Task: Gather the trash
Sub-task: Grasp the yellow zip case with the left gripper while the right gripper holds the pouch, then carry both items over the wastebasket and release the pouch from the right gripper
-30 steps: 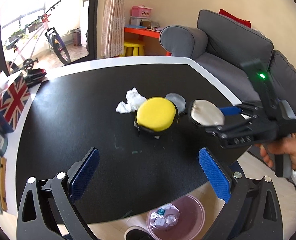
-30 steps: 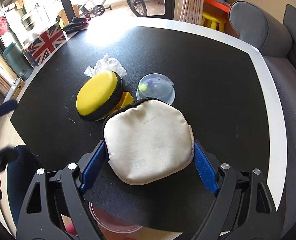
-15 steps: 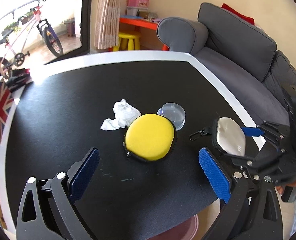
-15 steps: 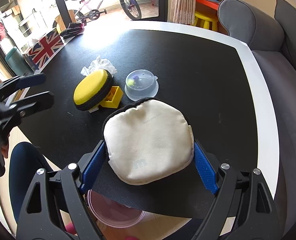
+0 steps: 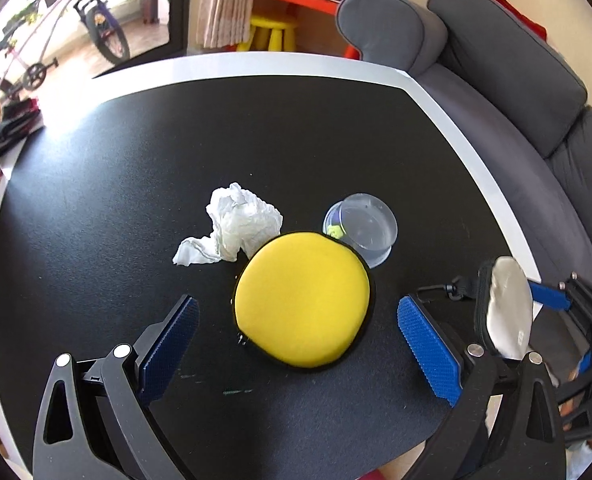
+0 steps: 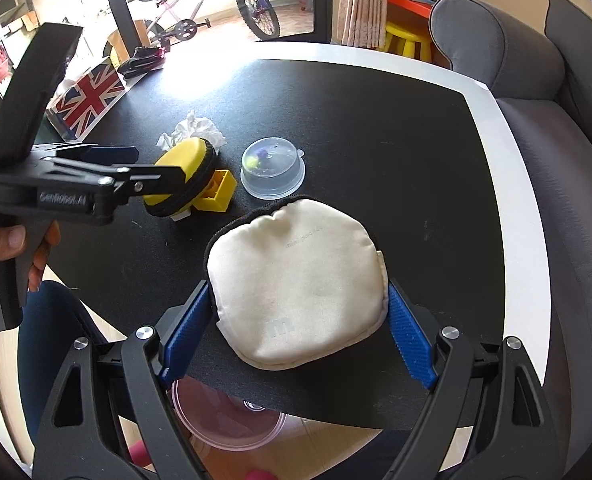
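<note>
Left wrist view: the left claw (image 5: 298,340) stands wide with nothing between its blue pads, poised above the yellow round case (image 5: 302,300) at the middle of the black counter (image 5: 136,152). The crumpled tissue (image 5: 232,224), the plainest piece of trash here, lies at about 11 o'clock from the case, touching its rim. A clear plastic cup (image 5: 362,228), upturned over something small, sits at 1 o'clock, just beside the case. At 3 o'clock the right claw (image 5: 532,308) holds the cream pouch (image 5: 510,308) edge-on.

Right wrist view: the right claw (image 6: 296,326) is closed on the cream pouch (image 6: 300,292), both pads pressing its sides, near the counter's (image 6: 376,112) front edge. Below that edge, at 6 o'clock, a pink bin (image 6: 224,428) shows partly. The left claw (image 6: 136,166) reaches in from 9 o'clock over the yellow case (image 6: 182,178), which leans on a yellow block (image 6: 218,192).

As I judge it, little is finished: the tissue, the cup and the block are all on the counter, and the pouch is lifted but not yet let go anywhere.
</note>
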